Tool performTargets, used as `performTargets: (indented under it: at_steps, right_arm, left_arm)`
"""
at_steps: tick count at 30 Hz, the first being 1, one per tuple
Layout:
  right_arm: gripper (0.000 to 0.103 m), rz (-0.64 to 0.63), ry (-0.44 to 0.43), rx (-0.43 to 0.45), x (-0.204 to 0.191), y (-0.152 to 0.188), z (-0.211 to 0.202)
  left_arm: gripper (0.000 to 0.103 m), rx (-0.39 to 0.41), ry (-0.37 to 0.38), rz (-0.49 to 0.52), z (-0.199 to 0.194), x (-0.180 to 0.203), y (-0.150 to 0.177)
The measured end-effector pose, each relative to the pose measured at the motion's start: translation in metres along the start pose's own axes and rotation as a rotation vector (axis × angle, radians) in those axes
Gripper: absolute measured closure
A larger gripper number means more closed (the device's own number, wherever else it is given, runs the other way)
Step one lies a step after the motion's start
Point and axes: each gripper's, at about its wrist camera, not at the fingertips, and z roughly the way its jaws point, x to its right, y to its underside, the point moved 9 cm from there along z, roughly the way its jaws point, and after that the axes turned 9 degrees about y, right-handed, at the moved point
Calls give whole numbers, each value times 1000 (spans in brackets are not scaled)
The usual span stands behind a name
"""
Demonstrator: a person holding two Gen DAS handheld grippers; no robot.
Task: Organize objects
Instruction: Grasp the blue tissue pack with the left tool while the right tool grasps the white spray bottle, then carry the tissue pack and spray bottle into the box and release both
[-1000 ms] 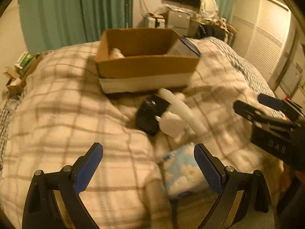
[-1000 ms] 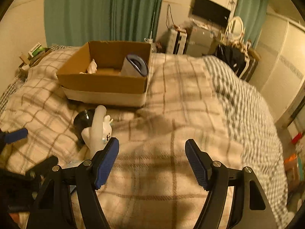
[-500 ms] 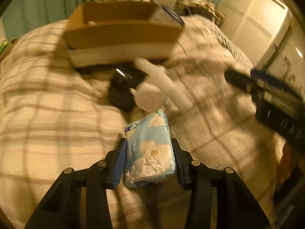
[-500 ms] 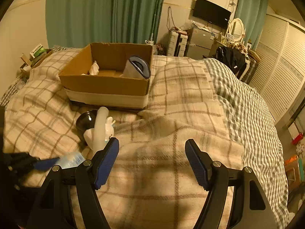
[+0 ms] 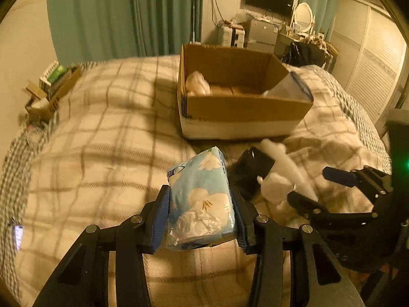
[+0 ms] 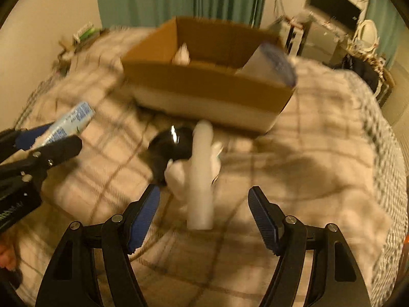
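1. A blue tissue pack point(image 5: 202, 202) with white cloud print is clamped between the two blue pads of the left gripper point(image 5: 202, 220); the jaws are closed against its sides, and the pack is held above the bed point(image 5: 89, 158).
2. In the right wrist view the same pack point(image 6: 69, 125) is seen at far left, sticking out past the fingers of the left gripper point(image 6: 48, 140).
3. The right gripper point(image 6: 204, 217) is spread wide, with nothing held between its pads.
4. A white plush toy point(image 6: 199, 176) is seen just ahead of the right gripper, in line with the gap between its jaws; contact cannot be told because of blur.
5. A glossy black object point(image 6: 171, 151) lies on the bed touching the plush toy, on its left in the right wrist view.
6. From the left wrist view the plush toy point(image 5: 278, 174) and black object point(image 5: 253, 171) are located to the right of the held pack, between it and the right gripper point(image 5: 329, 186).
7. A cardboard box point(image 5: 242, 107) sits open on the plaid blanket beyond these things.
8. Inside the box a crumpled white item point(image 5: 196, 84) is seen at the left end, and a grey container with a dark rim point(image 5: 288, 89) is leaned in the right corner.
9. Green curtains point(image 5: 127, 12) are hung behind the bed.
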Motion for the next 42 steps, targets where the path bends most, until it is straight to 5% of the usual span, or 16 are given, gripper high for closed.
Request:
performTargets:
  at_steps: [1, 3, 6, 20, 32, 42]
  right_arm:
    - [35, -1, -8, -16, -2, 3, 5]
    - [63, 12, -39, -43, -4, 8, 11]
    - [84, 21, -70, -69, -6, 14, 15]
    - [85, 12, 26, 183, 25, -23, -91]
    - [85, 2, 59, 347, 53, -120, -141]
    - [85, 2, 26, 334, 64, -197, -88]
  left_arm:
    - [58, -11, 1, 1, 4, 0, 3]
    - [58, -19, -1, 10, 8, 1, 6]
    - [58, -26, 8, 19, 9, 5, 13]
    - [58, -11, 83, 20, -22, 17, 4]
    - [58, 136, 47, 121, -49, 27, -113]
    - [58, 144, 17, 120, 3, 15, -192]
